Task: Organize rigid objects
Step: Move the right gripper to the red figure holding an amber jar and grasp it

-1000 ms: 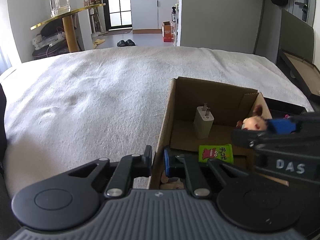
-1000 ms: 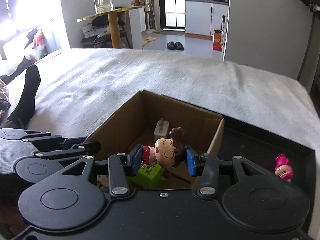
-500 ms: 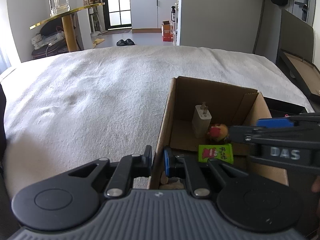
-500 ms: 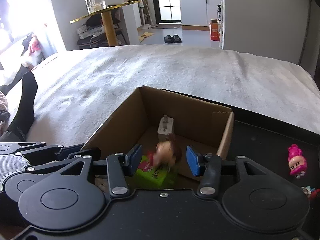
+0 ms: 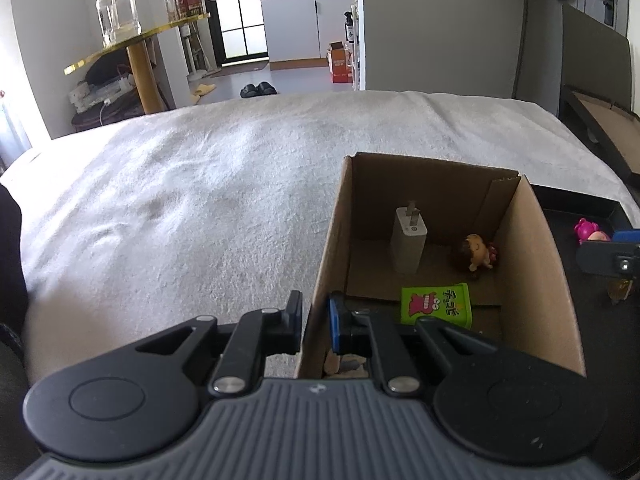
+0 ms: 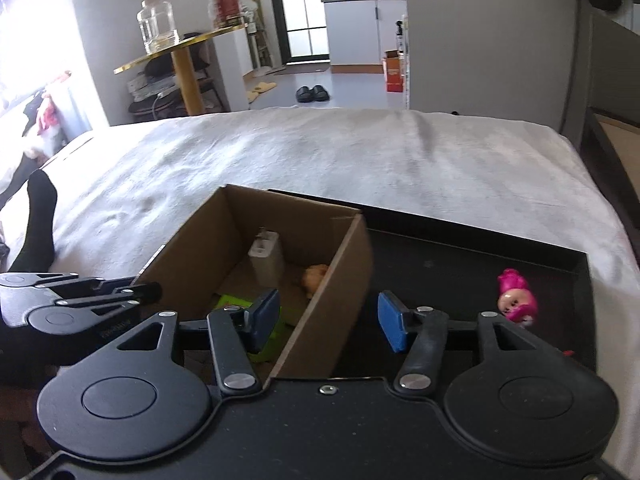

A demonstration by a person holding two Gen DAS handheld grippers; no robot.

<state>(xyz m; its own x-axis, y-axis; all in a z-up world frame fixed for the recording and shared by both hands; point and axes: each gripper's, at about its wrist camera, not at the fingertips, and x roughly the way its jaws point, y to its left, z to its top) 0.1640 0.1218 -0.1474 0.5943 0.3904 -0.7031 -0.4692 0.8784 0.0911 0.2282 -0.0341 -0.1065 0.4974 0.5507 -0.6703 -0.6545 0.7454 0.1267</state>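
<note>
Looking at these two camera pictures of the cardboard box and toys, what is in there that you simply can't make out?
- Left wrist view: pale things in the cardboard box's near corner, hidden by the left gripper.
- Left wrist view: a small amber item past the box, blocked by the right gripper.
- Right wrist view: the brown-haired doll, mostly behind the box wall.
- Right wrist view: the green packet, covered by a finger.

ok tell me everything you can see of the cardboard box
The cardboard box is plain brown corrugated card, open-topped and upright, on the white blanket beside a black tray. Inside are a white charger standing prongs up, a small doll lying by the right wall and a green packet lying flat. The left gripper is clamped on its near left wall.
</note>
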